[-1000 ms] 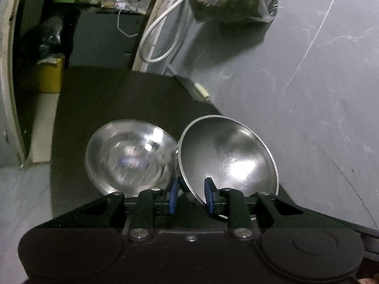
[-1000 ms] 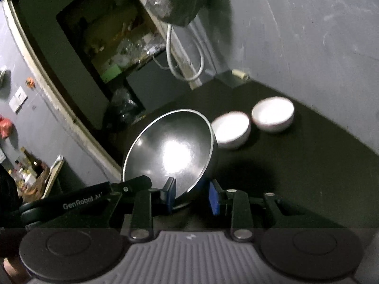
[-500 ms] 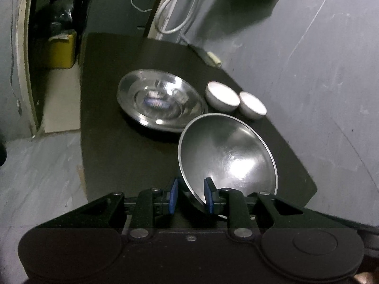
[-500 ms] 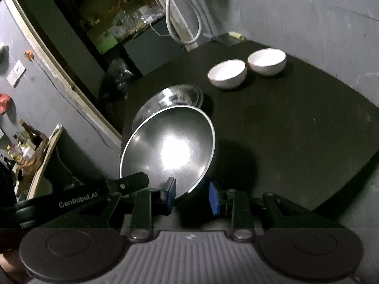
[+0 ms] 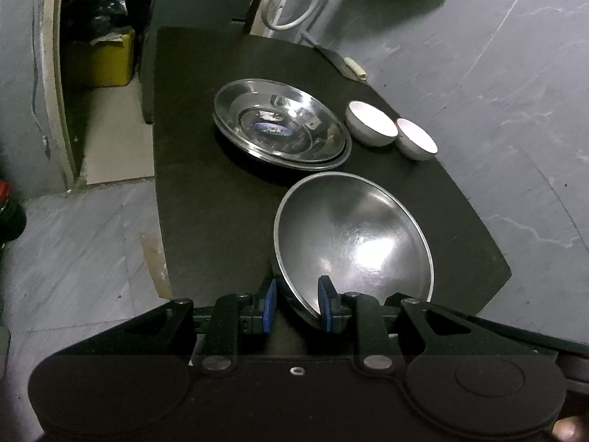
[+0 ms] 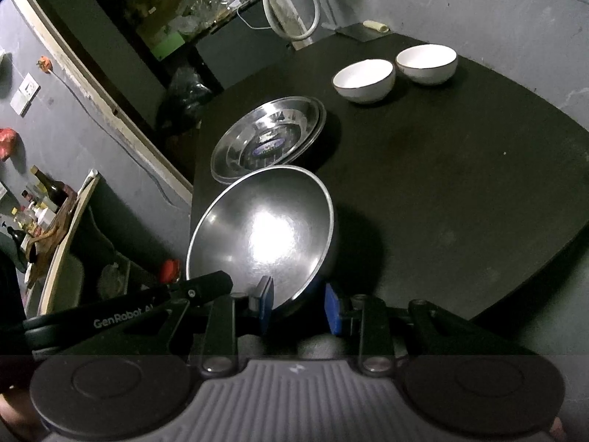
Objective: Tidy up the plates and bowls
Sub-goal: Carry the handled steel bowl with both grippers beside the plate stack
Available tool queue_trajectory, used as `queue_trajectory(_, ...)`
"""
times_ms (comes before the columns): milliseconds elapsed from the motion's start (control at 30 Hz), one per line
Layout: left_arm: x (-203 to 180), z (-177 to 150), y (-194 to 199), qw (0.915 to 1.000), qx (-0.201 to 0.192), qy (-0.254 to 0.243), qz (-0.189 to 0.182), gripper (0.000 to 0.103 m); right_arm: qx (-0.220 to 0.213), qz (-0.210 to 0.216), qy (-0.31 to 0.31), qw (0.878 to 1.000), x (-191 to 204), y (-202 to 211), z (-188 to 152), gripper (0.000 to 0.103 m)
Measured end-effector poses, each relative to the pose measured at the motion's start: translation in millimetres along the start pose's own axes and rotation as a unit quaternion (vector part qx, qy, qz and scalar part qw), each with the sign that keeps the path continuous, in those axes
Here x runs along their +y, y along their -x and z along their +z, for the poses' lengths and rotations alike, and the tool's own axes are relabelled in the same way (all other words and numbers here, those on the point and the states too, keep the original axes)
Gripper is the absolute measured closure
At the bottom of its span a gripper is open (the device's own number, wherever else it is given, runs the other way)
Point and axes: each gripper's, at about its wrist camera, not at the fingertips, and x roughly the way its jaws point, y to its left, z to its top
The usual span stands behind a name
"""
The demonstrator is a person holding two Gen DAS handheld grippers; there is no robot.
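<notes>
A large steel bowl (image 5: 353, 243) is held tilted above the black table (image 5: 206, 191). My left gripper (image 5: 297, 304) is shut on its near rim. My right gripper (image 6: 298, 307) grips the same bowl (image 6: 265, 232) at its rim from the other side. Stacked steel plates (image 5: 279, 125) lie on the table beyond, also in the right wrist view (image 6: 268, 136). Two white bowls (image 5: 371, 123) (image 5: 416, 140) stand side by side right of the plates; in the right wrist view they are at the far right (image 6: 364, 79) (image 6: 427, 62).
A grey wall (image 5: 497, 73) runs along the table's right side. A white cable (image 5: 291, 0) hangs at the far end. A yellow box (image 5: 99, 62) sits on the floor at left. The left gripper's arm (image 6: 125, 313) shows at lower left in the right wrist view.
Both grippers with the steel bowl have pulled back and up from the plates. The plates and white bowls now sit farther off in both views.
</notes>
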Motion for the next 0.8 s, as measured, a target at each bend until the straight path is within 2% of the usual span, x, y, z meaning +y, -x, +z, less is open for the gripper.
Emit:
queue_trajectory(500, 2, 4, -8, 0.9998, 0.012, 0.012, 0.006, 0.076, 0.015, 0.005, -0.001, 1.000, 0, -11, 7, 0.067)
queue_trajectory(600, 3, 5, -9, 0.9998, 0.011, 0.014, 0.010, 0.068, 0.015, 0.006, 0.001, 1.000, -1, -11, 7, 0.063)
queue_trajectory(733, 8, 8, -9, 0.9996, 0.010, 0.023, 0.015, 0.065, 0.012, 0.006, 0.003, 1.000, -3, -9, 8, 0.061)
queue_trajectory(800, 10, 9, -7, 0.9995, 0.008, 0.024, 0.018, 0.059, 0.009, 0.005, 0.004, 1.000, -4, -8, 9, 0.059)
